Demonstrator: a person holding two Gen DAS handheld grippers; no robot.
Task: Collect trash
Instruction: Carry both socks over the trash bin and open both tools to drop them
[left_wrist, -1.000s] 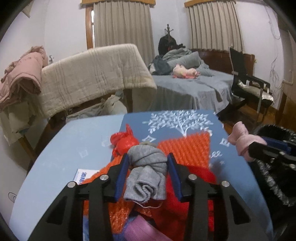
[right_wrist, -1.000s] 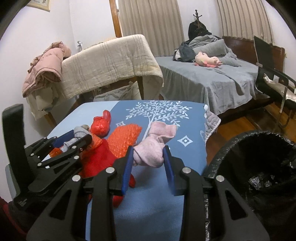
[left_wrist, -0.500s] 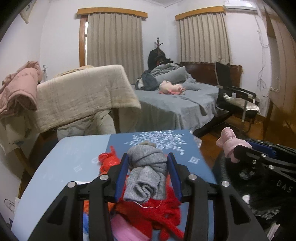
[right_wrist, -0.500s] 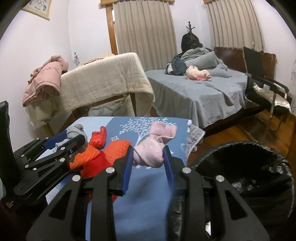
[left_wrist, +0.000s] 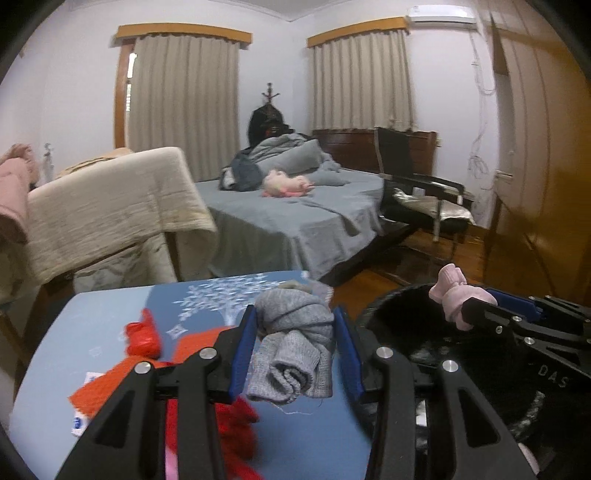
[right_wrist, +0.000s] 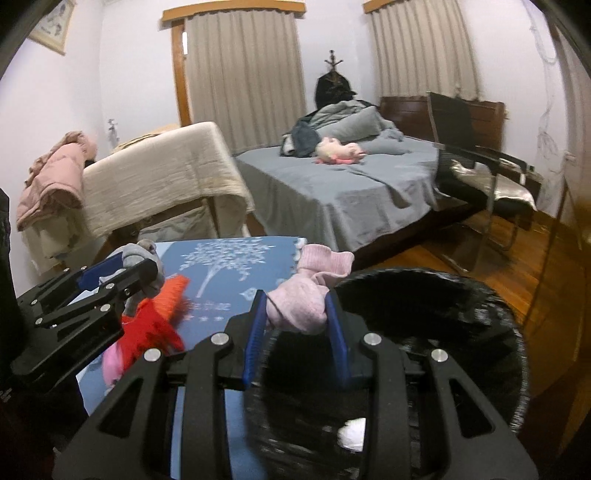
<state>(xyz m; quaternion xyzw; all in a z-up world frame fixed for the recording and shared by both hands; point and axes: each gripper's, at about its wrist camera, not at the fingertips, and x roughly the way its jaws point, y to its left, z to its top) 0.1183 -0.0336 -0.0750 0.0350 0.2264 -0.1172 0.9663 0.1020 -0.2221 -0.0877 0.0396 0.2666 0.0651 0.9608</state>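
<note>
My left gripper (left_wrist: 293, 343) is shut on a grey sock (left_wrist: 295, 347) and holds it above the right edge of the blue table (left_wrist: 103, 317). My right gripper (right_wrist: 297, 321) is shut on a pink sock (right_wrist: 306, 295) and holds it over the near rim of the black-lined trash bin (right_wrist: 424, 295). The pink sock (left_wrist: 456, 297) and the bin (left_wrist: 406, 306) also show at the right of the left wrist view. The grey sock (right_wrist: 142, 258) and left gripper (right_wrist: 110, 284) show at the left of the right wrist view.
Red and orange cloth items (left_wrist: 147, 339) and a pink piece (right_wrist: 112, 360) lie on the table. White scrap (right_wrist: 351, 434) lies inside the bin. Behind are a grey bed (left_wrist: 295, 218), a black chair (left_wrist: 417, 192) and a blanket-draped rack (left_wrist: 110, 206).
Both grippers have risen and swung right with their socks. The pink sock has gone from above the table to over the bin; the grey sock has reached the table's right edge.
</note>
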